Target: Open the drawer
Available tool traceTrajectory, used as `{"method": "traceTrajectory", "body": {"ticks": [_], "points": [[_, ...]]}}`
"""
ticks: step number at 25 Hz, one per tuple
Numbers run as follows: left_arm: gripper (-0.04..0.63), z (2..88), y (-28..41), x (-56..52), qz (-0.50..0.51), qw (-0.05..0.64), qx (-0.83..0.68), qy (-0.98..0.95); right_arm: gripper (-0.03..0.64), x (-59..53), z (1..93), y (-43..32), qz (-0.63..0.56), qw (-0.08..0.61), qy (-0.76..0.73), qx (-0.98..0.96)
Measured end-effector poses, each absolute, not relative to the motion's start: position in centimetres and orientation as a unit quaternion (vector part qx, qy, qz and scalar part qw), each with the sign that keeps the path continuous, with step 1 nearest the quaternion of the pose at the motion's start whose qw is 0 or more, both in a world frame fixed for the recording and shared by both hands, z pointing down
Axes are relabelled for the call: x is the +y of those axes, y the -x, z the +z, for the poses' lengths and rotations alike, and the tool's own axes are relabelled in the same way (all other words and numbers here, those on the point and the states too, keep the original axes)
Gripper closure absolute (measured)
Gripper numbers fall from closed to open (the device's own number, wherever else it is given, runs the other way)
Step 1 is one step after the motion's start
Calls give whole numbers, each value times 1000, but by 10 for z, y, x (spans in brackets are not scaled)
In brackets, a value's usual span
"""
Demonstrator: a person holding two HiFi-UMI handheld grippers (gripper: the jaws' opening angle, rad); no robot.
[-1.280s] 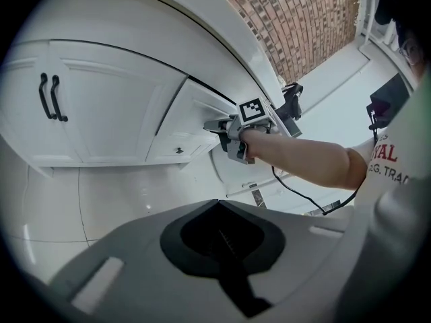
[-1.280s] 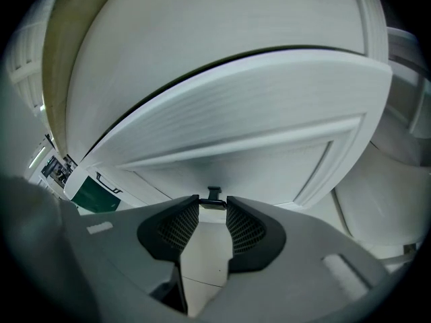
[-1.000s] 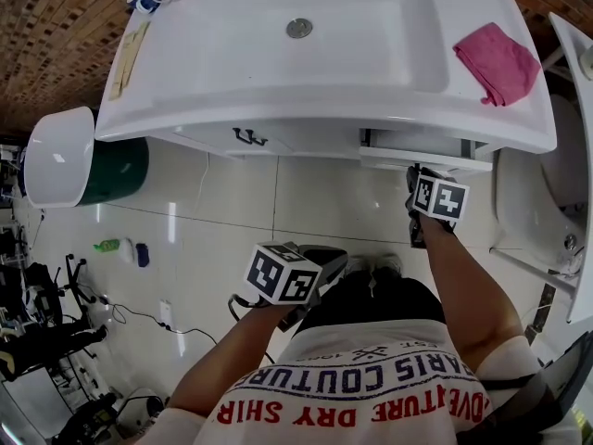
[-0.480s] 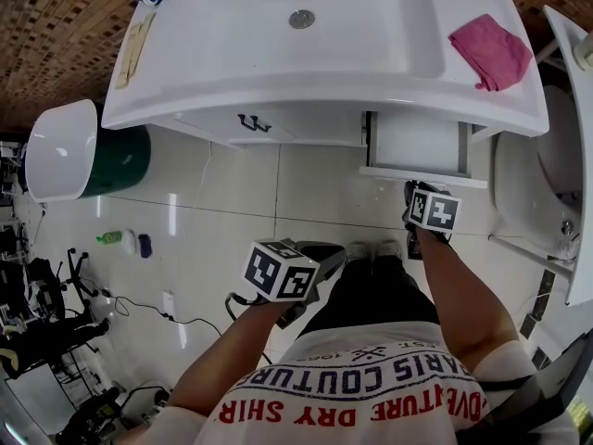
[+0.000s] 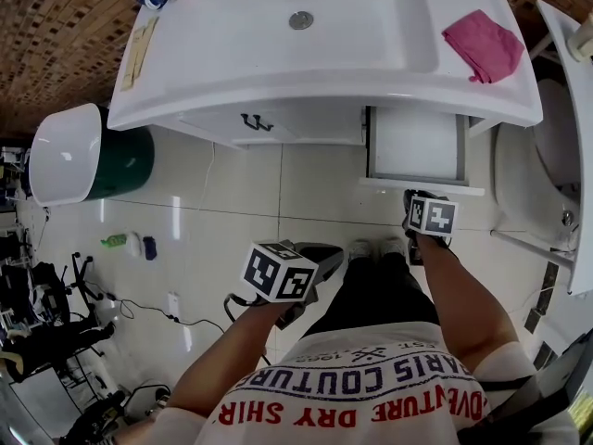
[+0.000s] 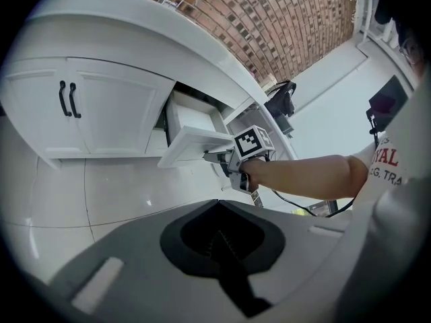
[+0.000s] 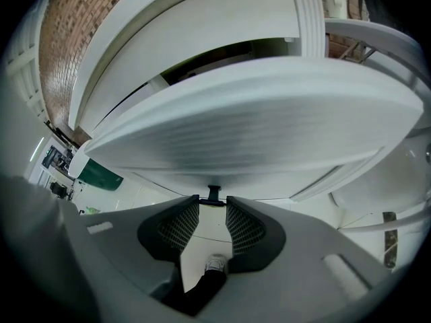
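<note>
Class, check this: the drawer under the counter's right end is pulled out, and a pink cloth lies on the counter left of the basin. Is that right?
Not quite. The pink cloth lies right of the basin, as the head view shows. The drawer is indeed pulled out.

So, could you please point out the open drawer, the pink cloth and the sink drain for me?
open drawer (image 5: 413,145), head view, its white floor.
pink cloth (image 5: 482,46), head view, its middle.
sink drain (image 5: 300,19), head view, its centre.

Drawer (image 5: 414,146) drawn further out; right gripper (image 5: 414,196) pulled back with it.
</note>
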State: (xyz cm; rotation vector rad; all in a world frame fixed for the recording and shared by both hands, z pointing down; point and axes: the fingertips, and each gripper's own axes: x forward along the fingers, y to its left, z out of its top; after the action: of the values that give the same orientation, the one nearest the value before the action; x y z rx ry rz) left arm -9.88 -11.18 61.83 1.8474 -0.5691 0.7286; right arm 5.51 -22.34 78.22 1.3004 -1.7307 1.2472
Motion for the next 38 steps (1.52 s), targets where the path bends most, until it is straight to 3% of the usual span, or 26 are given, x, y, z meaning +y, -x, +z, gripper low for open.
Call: {"method": "traceTrajectory", "body": {"ticks": [18,25,28,31,35,38], "points": [[607,613,90,-125,307,505,-217,-777,461,-221,781,-56,489,319,-465,-665],[607,608,89,-130,289,493,-191,-798,437,-186,763,-74,479,365,-430,-673],[607,598,89,-129,272,488,-181,-810,464,-146,733,-71,481,371,-393,-690],[607,591,85,-124,257,488,-162,-818,594,-119,682,-63,506,337,-355,-710],[609,580,80,-111,246,486,-146,-826,606,-96,609,-30,552,255,-284,-742],[609,565,78,-101,234,475,-159,-833,606,-83,563,-15,540,232,-247,-771]]}}
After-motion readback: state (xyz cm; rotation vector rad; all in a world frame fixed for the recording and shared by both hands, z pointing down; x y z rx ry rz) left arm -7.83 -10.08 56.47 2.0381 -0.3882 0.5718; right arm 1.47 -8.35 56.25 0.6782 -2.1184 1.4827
